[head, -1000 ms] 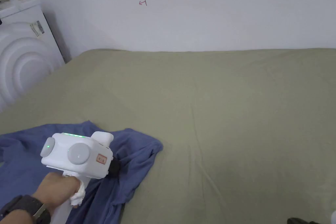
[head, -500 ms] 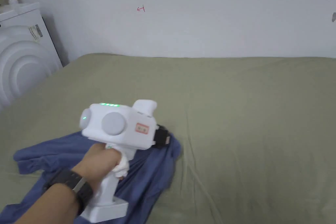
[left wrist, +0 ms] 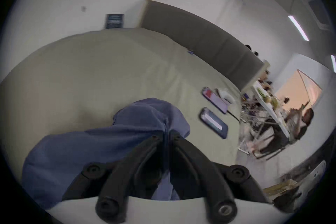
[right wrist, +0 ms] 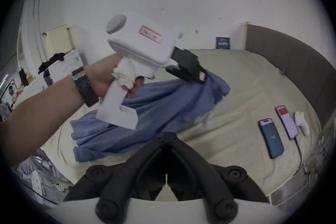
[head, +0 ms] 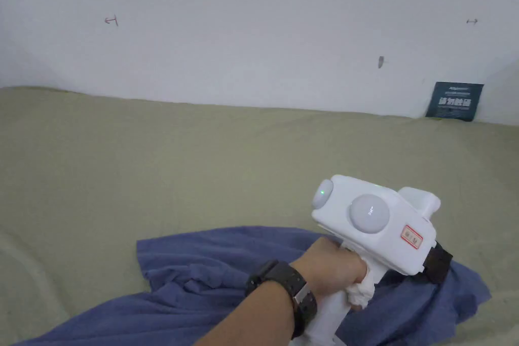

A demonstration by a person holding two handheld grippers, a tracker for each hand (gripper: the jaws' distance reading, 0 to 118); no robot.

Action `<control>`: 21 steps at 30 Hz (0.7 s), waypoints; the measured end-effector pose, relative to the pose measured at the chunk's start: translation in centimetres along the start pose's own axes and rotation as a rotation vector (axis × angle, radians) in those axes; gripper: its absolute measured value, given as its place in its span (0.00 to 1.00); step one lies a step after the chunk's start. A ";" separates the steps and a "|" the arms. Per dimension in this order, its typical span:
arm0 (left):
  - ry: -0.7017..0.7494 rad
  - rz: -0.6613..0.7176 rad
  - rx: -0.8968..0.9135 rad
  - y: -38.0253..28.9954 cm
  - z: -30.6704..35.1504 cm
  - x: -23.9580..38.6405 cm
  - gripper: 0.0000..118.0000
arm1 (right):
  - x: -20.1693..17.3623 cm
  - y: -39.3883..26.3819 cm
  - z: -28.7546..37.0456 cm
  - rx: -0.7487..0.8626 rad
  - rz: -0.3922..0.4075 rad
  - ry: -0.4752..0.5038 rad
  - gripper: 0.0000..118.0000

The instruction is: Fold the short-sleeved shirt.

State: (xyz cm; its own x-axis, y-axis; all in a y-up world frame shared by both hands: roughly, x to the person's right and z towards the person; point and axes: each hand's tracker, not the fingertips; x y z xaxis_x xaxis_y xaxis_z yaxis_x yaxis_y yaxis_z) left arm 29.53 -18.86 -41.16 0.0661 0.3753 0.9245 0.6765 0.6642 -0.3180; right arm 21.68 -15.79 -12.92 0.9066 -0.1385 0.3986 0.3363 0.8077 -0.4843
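Observation:
A blue short-sleeved shirt [head: 202, 281] lies crumpled on the olive bed sheet [head: 202, 159]. A hand holds my white left gripper [head: 442, 263] over the shirt's right end. In the left gripper view its black jaws [left wrist: 166, 134] are shut on a fold of the shirt [left wrist: 91, 146], and the cloth bunches up in front of the tips. The right gripper view shows that left gripper [right wrist: 201, 78] lifting the shirt [right wrist: 163, 100] by this edge. My right gripper [right wrist: 166, 134] hangs above the near side of the bed, jaws shut with nothing between them.
Two phones [right wrist: 271, 137] [right wrist: 287, 121] and a small white object [right wrist: 301, 123] lie on the bed's right side, one phone on a cable. A grey headboard [right wrist: 291, 57] borders that side. A white wall with a dark card [head: 454, 101] stands behind the bed.
The left gripper has carried the shirt's edge rightward across the bed, dragging the cloth with it. The head camera has turned right, so the white appliance at the left has left the picture.

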 end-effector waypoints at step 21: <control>0.803 0.315 0.354 -20.3 29.7 2.7 0.39 | 2.7 1.7 1.3 0.061 0.010 -0.066 0.01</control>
State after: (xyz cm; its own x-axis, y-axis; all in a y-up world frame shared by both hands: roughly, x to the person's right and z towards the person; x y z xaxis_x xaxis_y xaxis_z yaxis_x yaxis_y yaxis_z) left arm -5.79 -12.14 -38.43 0.7855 0.1003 0.6107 0.2865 0.8158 -0.5025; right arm 24.38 -14.03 -11.69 0.8902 -0.0940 0.4457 0.3098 0.8424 -0.4410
